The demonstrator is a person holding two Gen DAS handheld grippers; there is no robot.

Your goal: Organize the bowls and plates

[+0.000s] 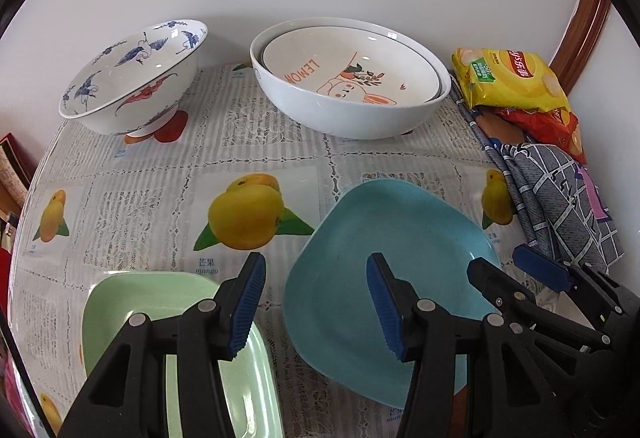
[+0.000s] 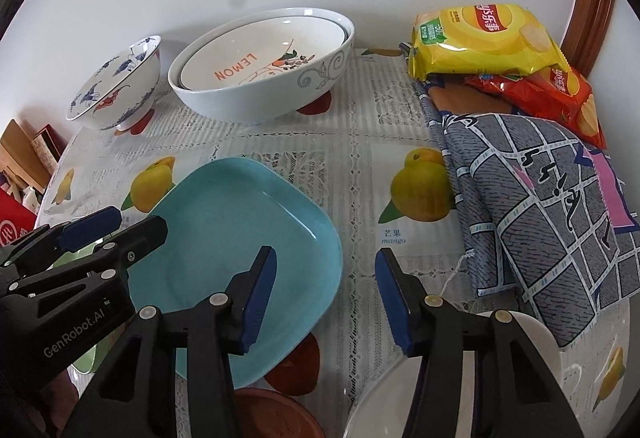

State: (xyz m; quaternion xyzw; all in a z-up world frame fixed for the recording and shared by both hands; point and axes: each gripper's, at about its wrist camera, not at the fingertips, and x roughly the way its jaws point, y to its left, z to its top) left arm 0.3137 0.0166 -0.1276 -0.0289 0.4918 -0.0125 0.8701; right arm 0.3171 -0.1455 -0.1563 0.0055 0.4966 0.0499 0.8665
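1. Risk: left gripper [image 1: 316, 302] hovering with jaws apart, empty, straddling the gap between pale green square plastic plate [image 1: 160, 302] and turquoise square plastic plate [image 1: 384, 238]; could clip either rim and skid it.
2. Risk: right gripper [image 2: 326, 294] jaws apart, empty, straddling the turquoise plate's right edge; smooth glossy surface, likely to slip from a shallow pinch.
3. Crowding: both grippers close together, could collide.
4. Turquoise plate: flat on fruit-print lace tablecloth [image 1: 160, 174], mid-table, empty, clean.
5. Behind, near wall: white LEMON bowl [image 1: 352, 70] nested in larger white ceramic bowl [image 1: 320, 106]; blue-and-red painted porcelain bowl [image 1: 132, 78] apart, left.

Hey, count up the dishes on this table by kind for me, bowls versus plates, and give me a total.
Bowls: 3 (blue-patterned bowl, white bowl, lemon bowl nested inside it)
Plates: 4 (blue plate, green plate, brown plate, white plate)
Total: 7
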